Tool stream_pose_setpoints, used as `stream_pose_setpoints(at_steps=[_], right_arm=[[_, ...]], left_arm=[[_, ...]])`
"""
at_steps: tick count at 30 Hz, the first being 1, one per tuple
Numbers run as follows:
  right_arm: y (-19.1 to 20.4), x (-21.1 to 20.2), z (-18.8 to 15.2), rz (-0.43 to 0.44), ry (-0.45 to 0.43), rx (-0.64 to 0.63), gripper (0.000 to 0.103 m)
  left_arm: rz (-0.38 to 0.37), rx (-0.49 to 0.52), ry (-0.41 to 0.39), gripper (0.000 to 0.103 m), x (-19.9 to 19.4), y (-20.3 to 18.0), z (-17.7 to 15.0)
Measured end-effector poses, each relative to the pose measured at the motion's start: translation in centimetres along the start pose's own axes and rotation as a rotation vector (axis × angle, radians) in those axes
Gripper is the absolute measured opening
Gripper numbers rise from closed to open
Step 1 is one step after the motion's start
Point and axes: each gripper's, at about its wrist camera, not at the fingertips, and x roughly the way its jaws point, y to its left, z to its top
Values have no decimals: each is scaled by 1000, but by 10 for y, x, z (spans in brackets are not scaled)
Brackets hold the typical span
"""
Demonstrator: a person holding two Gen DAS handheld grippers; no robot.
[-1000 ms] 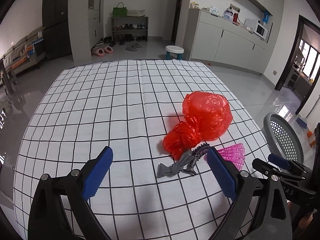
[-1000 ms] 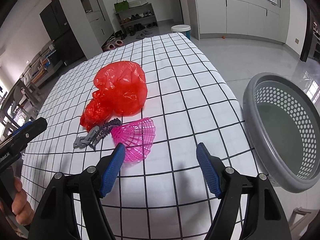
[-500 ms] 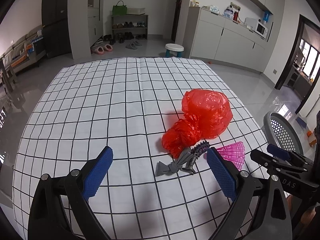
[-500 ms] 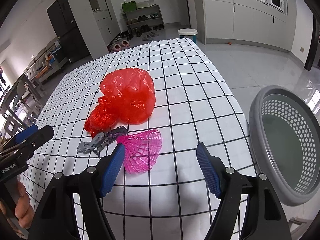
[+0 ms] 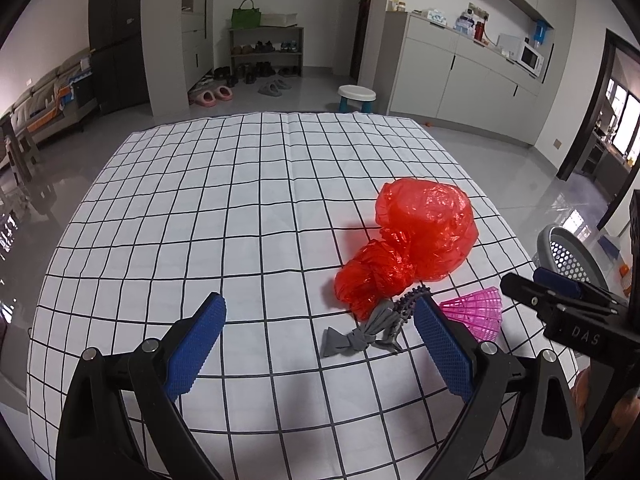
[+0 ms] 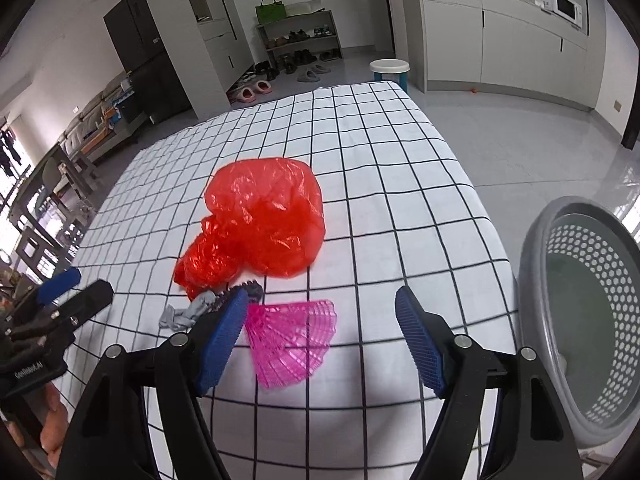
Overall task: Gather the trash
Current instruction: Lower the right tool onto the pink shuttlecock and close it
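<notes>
1. Two views are showing the same checked tablecloth point(image 5: 248, 208). In the left wrist view, the left gripper point(image 5: 320, 344) is hovering over the cloth with its blue-padded jaws spread wide and nothing between them.
2. Three pieces of trash are lying toward 1 o'clock of that gripper: a crumpled red plastic bag point(image 5: 416, 240) farthest out, a grey scrap point(image 5: 366, 332) touching the bag's near end and sitting just inside the right-hand pad, and a pink mesh fan point(image 5: 478, 312) beyond that pad at about 2 o'clock.
3. At 3 o'clock in this view the right gripper point(image 5: 560, 292) is showing from the side, and behind it the rim of a grey basket point(image 5: 546, 240) is standing off the table's edge.
4. In the right wrist view, the right gripper point(image 6: 320, 340) is also gaping, empty, above the cloth point(image 6: 400, 200).
5. Directly between its pads, nearer the left-hand one, the pink mesh fan point(image 6: 292, 340) is lying flat. The red plastic bag point(image 6: 264, 220) is sitting at 11 o'clock, with the grey scrap point(image 6: 188, 314) at 10 o'clock, partly hidden by the left-hand pad.
6. At 3 o'clock the grey basket point(image 6: 536, 240) is standing beside the table, and the left gripper point(image 6: 76, 292) is showing at 9 o'clock.
</notes>
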Motion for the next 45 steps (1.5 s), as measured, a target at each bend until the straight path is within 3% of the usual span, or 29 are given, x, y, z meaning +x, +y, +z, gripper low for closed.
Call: stream_pose_setpoints(at_steps=[7,13,22,33,45], right_arm=[[-8,11,13,-46,-1,18,73],[-13,29,11,-78,65,16,73],[1,23,-16,-23,110,-3,73],[17,6,-23,-18,69,-96,73],[29,28,-28,-18,105,-125,75]], left_arm=[[9,-10,7,93,2,6,-2],[20,-15,13,93,5,8,-5],[13,-15,20,93,7,7,-7],[38,-46,12,93,3,22,-6],[40,-53,20,93,4,28,-6]])
